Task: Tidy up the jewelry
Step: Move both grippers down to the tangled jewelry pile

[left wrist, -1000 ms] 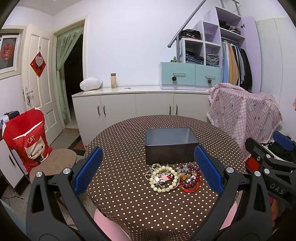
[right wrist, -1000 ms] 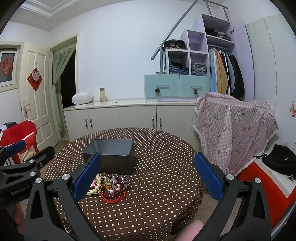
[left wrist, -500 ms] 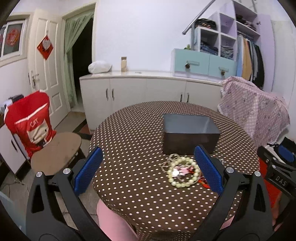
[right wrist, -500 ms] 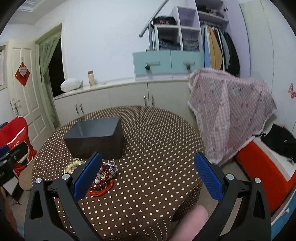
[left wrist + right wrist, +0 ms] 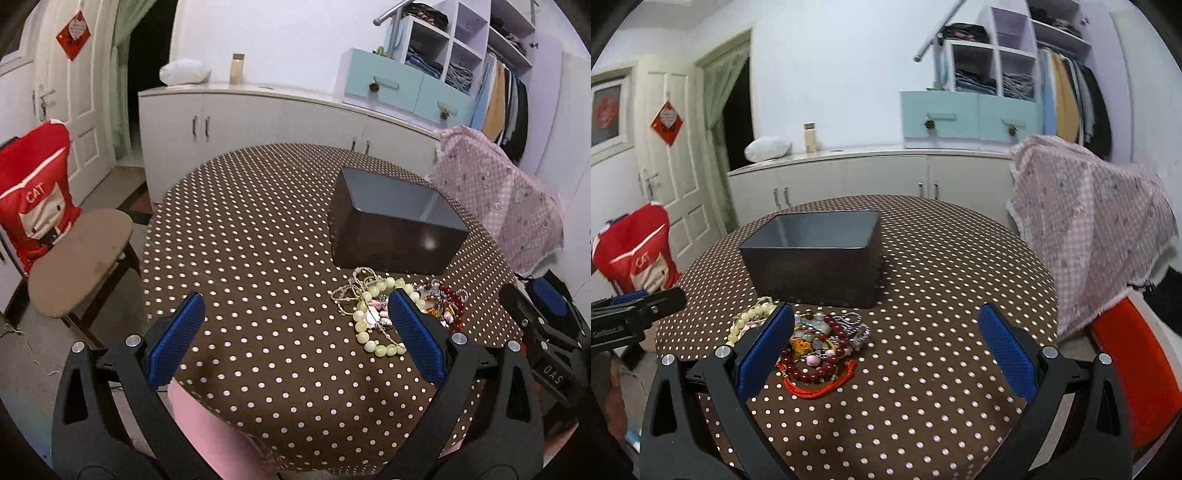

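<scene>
Now, both tongs spread wide, nothing pinched. Left tongs (image 5: 295, 332) hovering over the near edge of the round, dotted worktop (image 5: 258, 221), blue pads wide apart, right pad just in front of the jewelry pile (image 5: 399, 310). Right tongs (image 5: 886, 347) likewise gaping above the worktop (image 5: 942, 295), left pad overlapping the pile (image 5: 820, 343) in view; touching or not, cannot tell.

Jewelry heaped on the cloth at 6 o'clock of the dark box (image 5: 399, 225), close to its near wall. Pale bead bracelet (image 5: 373, 332) and a thin chain (image 5: 351, 288) at 9 o'clock of the heap; dark red beads (image 5: 816, 369) and red cord (image 5: 827, 387) at 3 o'clock, seen from the left camera. Box (image 5: 820, 258) open-topped, seemingly bare inside, sitting near the worktop's centre.

Beyond: red-backed chair (image 5: 74, 243) at 9 o'clock of the worktop, pink checked cloth (image 5: 1089, 229) at 3 o'clock, white cabinets (image 5: 849, 177) at 12 o'clock.
</scene>
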Tool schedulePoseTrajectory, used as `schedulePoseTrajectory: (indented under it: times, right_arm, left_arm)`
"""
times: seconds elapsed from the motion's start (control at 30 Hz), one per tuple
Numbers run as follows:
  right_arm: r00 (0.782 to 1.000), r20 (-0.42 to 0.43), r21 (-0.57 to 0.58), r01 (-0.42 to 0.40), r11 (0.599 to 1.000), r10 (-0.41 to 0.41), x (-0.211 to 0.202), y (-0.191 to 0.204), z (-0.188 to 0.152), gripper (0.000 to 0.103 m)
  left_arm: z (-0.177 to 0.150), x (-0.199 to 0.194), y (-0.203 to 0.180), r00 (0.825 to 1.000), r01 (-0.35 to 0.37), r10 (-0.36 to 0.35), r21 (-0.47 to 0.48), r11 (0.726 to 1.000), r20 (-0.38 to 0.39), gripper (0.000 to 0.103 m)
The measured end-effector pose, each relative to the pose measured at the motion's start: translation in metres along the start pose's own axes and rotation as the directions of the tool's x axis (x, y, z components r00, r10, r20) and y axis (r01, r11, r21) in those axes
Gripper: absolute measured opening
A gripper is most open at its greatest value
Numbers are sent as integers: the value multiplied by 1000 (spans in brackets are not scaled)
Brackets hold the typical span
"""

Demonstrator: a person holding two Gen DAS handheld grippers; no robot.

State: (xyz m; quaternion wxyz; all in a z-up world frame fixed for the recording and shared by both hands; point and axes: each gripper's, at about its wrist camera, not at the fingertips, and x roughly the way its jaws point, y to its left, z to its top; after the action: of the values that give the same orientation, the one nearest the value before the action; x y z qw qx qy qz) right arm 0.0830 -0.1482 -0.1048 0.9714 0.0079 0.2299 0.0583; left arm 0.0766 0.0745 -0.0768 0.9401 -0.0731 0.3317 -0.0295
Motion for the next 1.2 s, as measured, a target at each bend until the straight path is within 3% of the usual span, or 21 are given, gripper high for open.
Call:
schedulePoseTrajectory:
  times: [0.07,0.2,0.3,0.37,0.43,0.53,0.6,0.73,0.8,0.9,1.03,1.13,1.2]
  right_arm:
    - [1000,11,-8,-27,1000,27,1,1,2,94]
    - [998,3,-31,-58,998,58,9,4,2,78]
    - [997,-3,-54,-76,996,76,14,7,0,69]
    - [996,-5,-47,-89,995,89,16,5,-2,67]
    - [994,-6,-32,-114,993,114,16,2,-2,57]
    - [976,0,-16,-217,976,217,17,-1,0,37]
    - [959,-3,2,-284,959,284,19,-4,0,30]
    - [959,-20,14,-283,959,284,25,-7,0,29]
    - [959,-20,24,-281,959,281,25,-11,0,29]
    - [961,-21,32,-275,961,276,23,-17,-1,29]
    - [964,-23,52,-262,964,263,26,-27,-3,29]
    - [965,-29,59,-258,964,260,29,-32,-6,29]
    - [966,-31,62,-255,965,257,30,-36,-7,29]
  left_arm:
    - [-1,5,0,999,28,-28,-2,1000,-17,97]
    - [-2,15,-7,991,123,-123,12,992,-55,97]
    - [-3,21,-14,989,143,-143,6,990,-36,97]
    - [-3,28,-19,984,172,-172,-1,985,-47,91]
    - [-4,37,-24,977,201,-201,-4,980,-74,86]
    - [-5,45,-28,970,223,-223,-12,975,-96,83]
    - [-4,44,-28,966,245,-246,-19,969,-80,80]
    - [3,44,-28,949,310,-312,-50,950,-52,58]
    - [7,45,-34,931,359,-360,-27,933,-57,57]
    - [13,53,-48,927,365,-362,13,931,-101,56]
    - [19,66,-60,913,376,-375,-24,926,-160,56]
    - [22,77,-76,919,353,-349,-9,936,-185,56]
    - [22,86,-83,918,326,-322,-21,945,-230,50]
